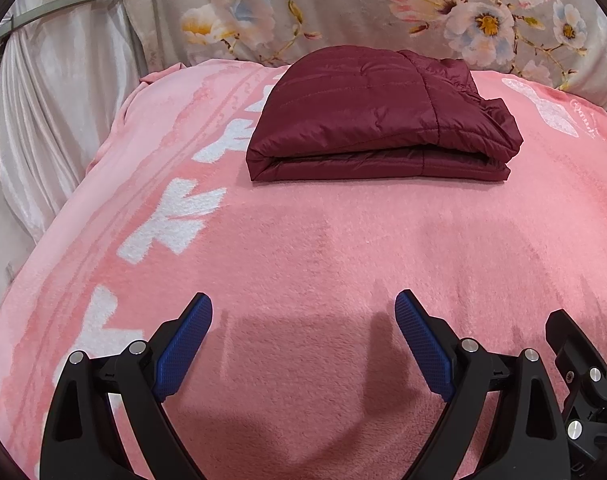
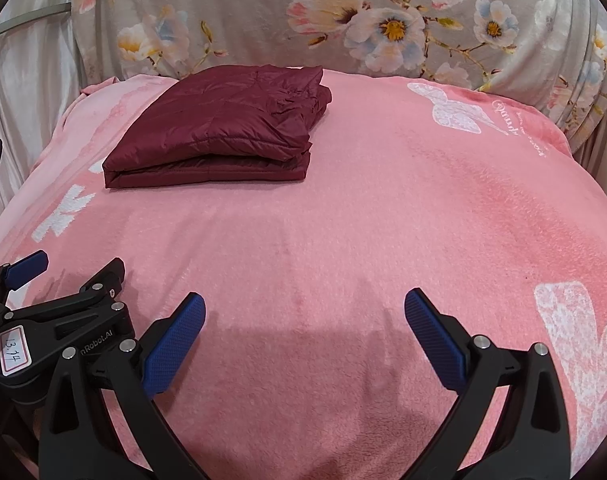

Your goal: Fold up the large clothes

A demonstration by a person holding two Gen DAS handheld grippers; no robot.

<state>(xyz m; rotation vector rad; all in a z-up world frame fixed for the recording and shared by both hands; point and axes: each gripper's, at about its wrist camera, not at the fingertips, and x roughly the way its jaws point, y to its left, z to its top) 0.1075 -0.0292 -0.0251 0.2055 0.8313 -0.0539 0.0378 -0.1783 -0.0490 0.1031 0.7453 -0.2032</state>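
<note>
Folding looks finished, judging by the maroon quilted jacket [image 1: 377, 120], which lies as a compact stack on the pink blanket [image 1: 303, 248] of the bed, toward the floral pillow [image 1: 343, 4] at the far end. Left to right: white curtain [image 1: 51, 92] hangs at nine o'clock; the left gripper [image 1: 303, 320] hovers above bare blanket with its fingers spread wide and empty, the jacket well apart at twelve o'clock. From the right gripper [image 2: 305, 318], likewise spread and holding nothing, the jacket [image 2: 219, 120] sits at eleven o'clock. If any step remains, it is tidying: the rumpled layers at the stack's right edge could be pressed flat, approaching low with one finger under the fold so the slippery shell does not slide open.
</note>
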